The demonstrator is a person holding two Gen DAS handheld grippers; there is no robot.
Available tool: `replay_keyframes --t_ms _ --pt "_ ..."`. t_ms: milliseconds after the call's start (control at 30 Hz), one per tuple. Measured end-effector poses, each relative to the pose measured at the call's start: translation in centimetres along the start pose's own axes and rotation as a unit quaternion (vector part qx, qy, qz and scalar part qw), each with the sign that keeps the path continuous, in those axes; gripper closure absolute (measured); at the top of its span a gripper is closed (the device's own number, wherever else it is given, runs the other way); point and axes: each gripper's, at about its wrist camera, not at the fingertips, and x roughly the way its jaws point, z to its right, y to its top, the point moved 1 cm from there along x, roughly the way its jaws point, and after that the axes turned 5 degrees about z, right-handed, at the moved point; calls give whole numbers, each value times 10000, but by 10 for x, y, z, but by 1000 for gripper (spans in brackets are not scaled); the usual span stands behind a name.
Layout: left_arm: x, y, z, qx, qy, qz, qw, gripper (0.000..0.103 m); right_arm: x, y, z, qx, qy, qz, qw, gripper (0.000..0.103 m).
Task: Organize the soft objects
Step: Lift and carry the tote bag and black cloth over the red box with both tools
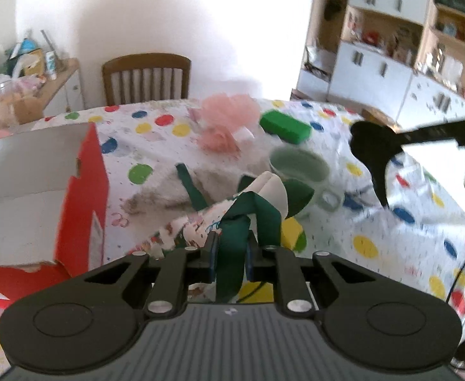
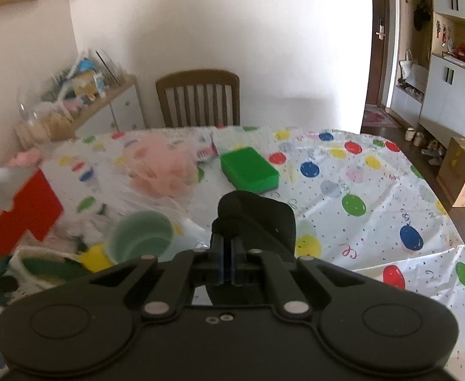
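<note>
My left gripper (image 1: 231, 252) is shut on the dark green ribbon (image 1: 232, 247) of a patterned cloth bag (image 1: 197, 225) and holds it over the table. My right gripper (image 2: 227, 265) is shut on a black soft piece (image 2: 261, 219), which also shows hanging at the right of the left wrist view (image 1: 375, 146). A pink mesh pouf (image 1: 229, 120) (image 2: 165, 168) and a green sponge (image 1: 285, 125) (image 2: 248, 170) lie on the dotted tablecloth (image 2: 375, 197). An open red and white box (image 1: 42, 190) (image 2: 19, 209) stands at the left.
A pale green cup (image 1: 299, 171) (image 2: 140, 238) stands mid-table, a yellow item (image 2: 94, 257) beside it. A wooden chair (image 1: 146, 77) (image 2: 199, 98) is behind the table. A cluttered sideboard (image 2: 73, 104) is at the left, cabinets (image 1: 407, 63) and a cardboard box (image 2: 462, 171) at the right.
</note>
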Motion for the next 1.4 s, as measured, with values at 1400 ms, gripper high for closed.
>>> replay_keyframes --t_ms 1400 --pt "-105 121 -162 -834 1824 1363 9702 90 -2 116 -269 -914 3397 414 9351 100"
